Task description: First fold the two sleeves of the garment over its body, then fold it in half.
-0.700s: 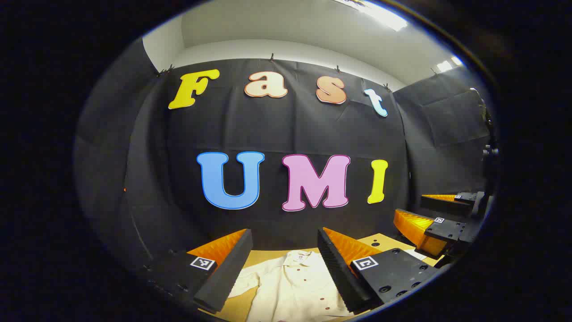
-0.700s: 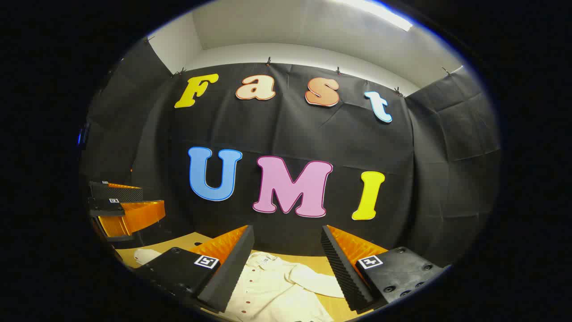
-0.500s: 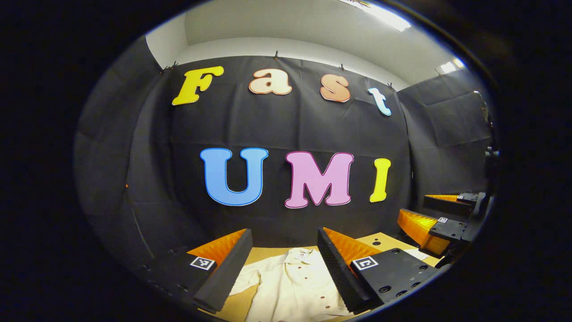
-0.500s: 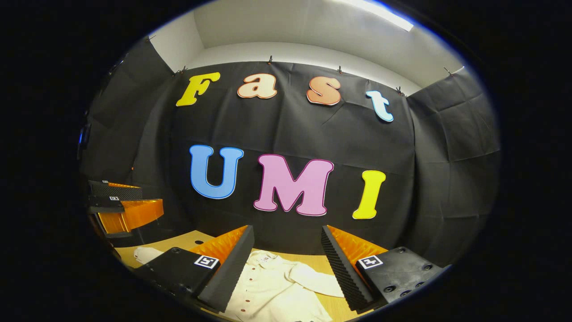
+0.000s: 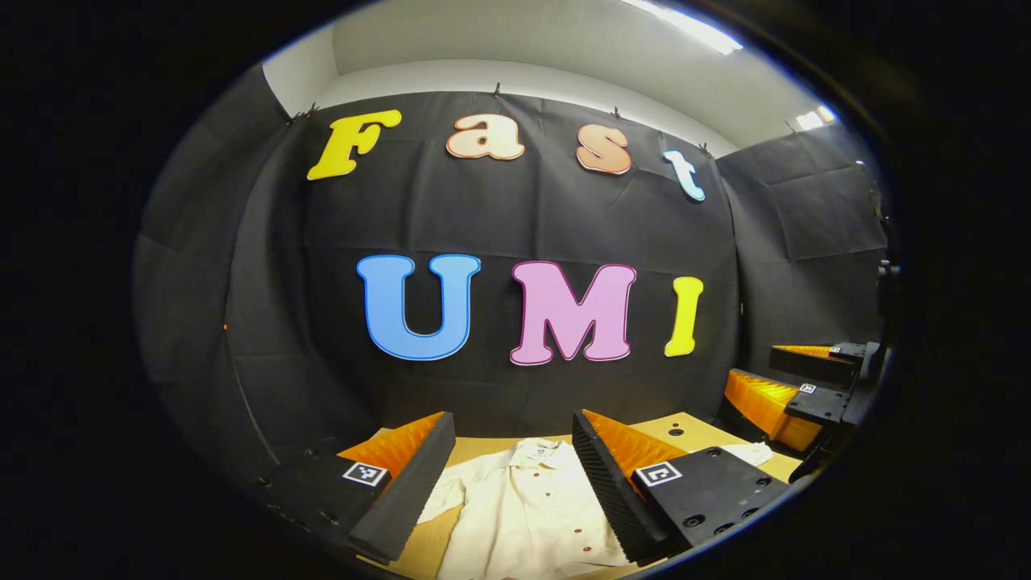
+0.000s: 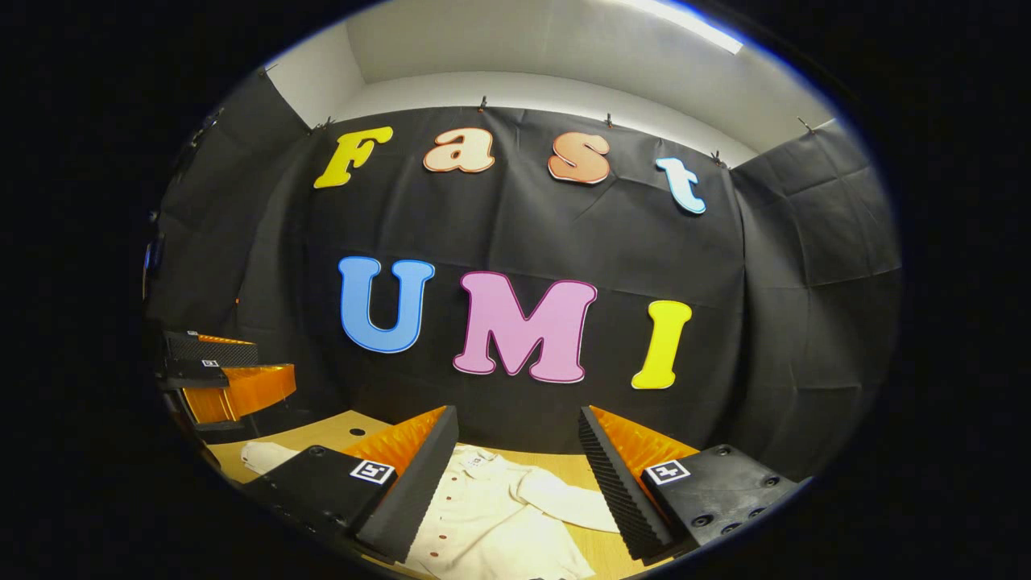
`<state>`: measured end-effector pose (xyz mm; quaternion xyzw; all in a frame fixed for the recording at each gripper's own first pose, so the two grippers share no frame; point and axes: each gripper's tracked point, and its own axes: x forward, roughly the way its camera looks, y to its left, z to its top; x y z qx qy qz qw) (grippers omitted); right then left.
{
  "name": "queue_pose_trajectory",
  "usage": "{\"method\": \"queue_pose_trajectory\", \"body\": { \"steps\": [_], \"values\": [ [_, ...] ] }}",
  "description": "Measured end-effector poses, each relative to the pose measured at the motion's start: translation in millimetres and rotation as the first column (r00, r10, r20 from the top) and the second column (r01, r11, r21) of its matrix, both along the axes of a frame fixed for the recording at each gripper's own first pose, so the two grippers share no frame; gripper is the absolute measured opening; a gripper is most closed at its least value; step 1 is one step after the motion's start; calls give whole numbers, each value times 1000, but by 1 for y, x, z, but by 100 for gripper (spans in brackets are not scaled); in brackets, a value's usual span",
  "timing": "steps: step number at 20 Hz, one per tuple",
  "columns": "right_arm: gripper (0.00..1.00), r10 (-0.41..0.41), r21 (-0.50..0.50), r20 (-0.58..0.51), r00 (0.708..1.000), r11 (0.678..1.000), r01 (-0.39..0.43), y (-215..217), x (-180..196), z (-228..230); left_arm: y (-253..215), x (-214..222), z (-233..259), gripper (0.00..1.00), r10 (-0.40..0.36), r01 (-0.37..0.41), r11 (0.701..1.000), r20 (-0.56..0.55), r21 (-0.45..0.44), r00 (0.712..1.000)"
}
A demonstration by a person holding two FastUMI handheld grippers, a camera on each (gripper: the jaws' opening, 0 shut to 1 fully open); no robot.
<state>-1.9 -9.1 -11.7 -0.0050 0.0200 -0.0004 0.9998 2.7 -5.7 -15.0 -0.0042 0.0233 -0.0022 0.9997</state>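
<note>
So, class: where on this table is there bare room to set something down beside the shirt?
Bare table shows past the shirt's collar, toward the wall, and between its right sleeve and the right tool's far finger. The middle is crowded by the shirt, spread flat with both open tools above it.

Wooden table [image 5: 693, 425]; black cloth wall [image 6: 532, 234] behind.

The cream button-front shirt [image 5: 527, 507] on the light wooden table [image 5: 685, 424] is cut off at the lower edge of both views — its hem unseen. In the left gripper view a finger [image 5: 608, 483] hides its far side; one sleeve cuff [image 6: 262, 457] peeks past a finger [image 6: 407, 483].
</note>
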Motion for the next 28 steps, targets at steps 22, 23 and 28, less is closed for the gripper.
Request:
{"method": "queue_pose_trajectory", "body": {
  "steps": [22,23,28],
  "values": [
    [96,-161,-137,-342,926,983,121,-159,118,-189,-13,28,-63,96,75,-78,997,-159,-13,985],
    [97,-189,-157,-361,913,978,141,-175,120,-202,-17,31,-68,96,71,-75,997,-172,-15,983],
    [97,-344,-154,-527,777,938,310,-256,110,-287,-41,49,-90,96,62,-73,997,-249,-34,967]
  ]
}}
